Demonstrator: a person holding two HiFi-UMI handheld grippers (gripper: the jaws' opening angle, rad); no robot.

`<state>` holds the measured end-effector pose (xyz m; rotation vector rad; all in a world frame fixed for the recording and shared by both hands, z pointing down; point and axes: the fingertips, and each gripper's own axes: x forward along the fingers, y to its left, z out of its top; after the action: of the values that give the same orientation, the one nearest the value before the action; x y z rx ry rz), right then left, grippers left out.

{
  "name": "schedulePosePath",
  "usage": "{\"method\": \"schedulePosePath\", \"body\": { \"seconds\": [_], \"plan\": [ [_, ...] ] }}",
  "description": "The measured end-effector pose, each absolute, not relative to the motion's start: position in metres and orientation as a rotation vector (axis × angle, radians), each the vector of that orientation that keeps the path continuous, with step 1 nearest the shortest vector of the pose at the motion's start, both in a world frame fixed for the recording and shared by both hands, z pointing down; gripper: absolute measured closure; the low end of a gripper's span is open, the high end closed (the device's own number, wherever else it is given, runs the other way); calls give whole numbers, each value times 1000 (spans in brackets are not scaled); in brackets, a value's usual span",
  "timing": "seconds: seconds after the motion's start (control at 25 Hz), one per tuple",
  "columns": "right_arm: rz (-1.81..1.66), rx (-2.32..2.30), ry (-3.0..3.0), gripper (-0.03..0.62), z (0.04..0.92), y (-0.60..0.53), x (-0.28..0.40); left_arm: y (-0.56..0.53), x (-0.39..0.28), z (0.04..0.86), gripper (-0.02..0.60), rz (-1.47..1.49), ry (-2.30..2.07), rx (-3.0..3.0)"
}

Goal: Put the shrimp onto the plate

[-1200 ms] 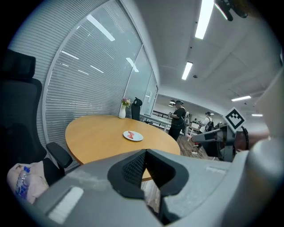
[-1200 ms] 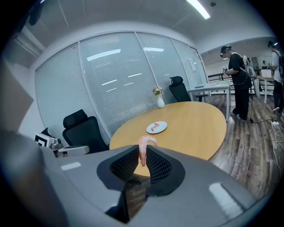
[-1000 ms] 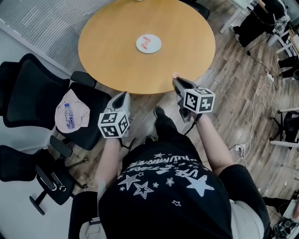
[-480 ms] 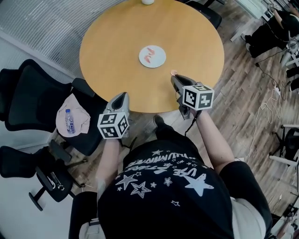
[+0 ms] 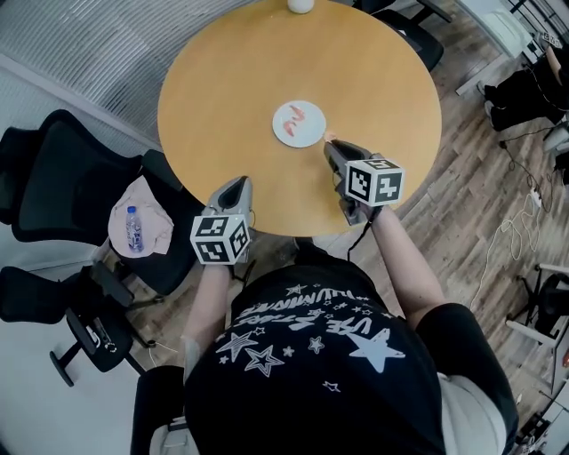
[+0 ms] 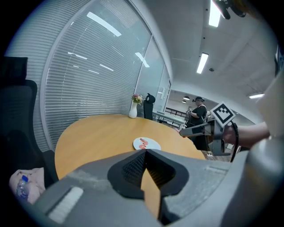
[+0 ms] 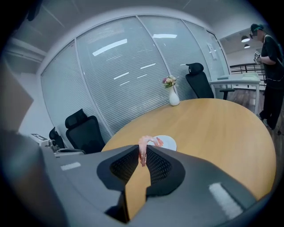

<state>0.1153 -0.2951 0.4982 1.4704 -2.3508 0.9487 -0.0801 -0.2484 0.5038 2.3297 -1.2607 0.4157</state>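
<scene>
A white plate (image 5: pixel 300 123) lies on the round wooden table (image 5: pixel 222 80) with pink shrimp (image 5: pixel 293 119) on it. My right gripper (image 5: pixel 330 145) hovers over the table just right of and nearer than the plate, shut on another pink shrimp (image 5: pixel 330 138). In the right gripper view that shrimp (image 7: pixel 142 149) sticks up between the pads, with the plate (image 7: pixel 167 143) just beyond. My left gripper (image 5: pixel 238 183) is at the table's near edge, shut and empty. In the left gripper view its jaws (image 6: pixel 145 151) meet, and the plate (image 6: pixel 147 143) lies ahead.
A white vase (image 5: pixel 300 4) stands at the table's far edge. Black office chairs (image 5: pixel 62 191) stand to the left, one with a cloth and water bottle (image 5: pixel 131 227) on its seat. Cables (image 5: pixel 511 235) trail over the wooden floor at right. A person (image 6: pixel 197 116) stands far off.
The table and plate have come closer in the head view. My right gripper, still holding the shrimp, has moved from the table's edge to just beside the plate. The left gripper has followed forward.
</scene>
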Motion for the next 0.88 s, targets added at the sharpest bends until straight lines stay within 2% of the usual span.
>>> {"method": "schedulePosePath", "body": {
  "seconds": [0.4,0.88],
  "plan": [
    [989,1348,-2343,539,525,-338,108,-286,-66,510,580,437,-1267,2321],
    [781,1205,-2215,539,573,-368,104,-323,-63,523,580,457,-1301,2270]
  ]
}}
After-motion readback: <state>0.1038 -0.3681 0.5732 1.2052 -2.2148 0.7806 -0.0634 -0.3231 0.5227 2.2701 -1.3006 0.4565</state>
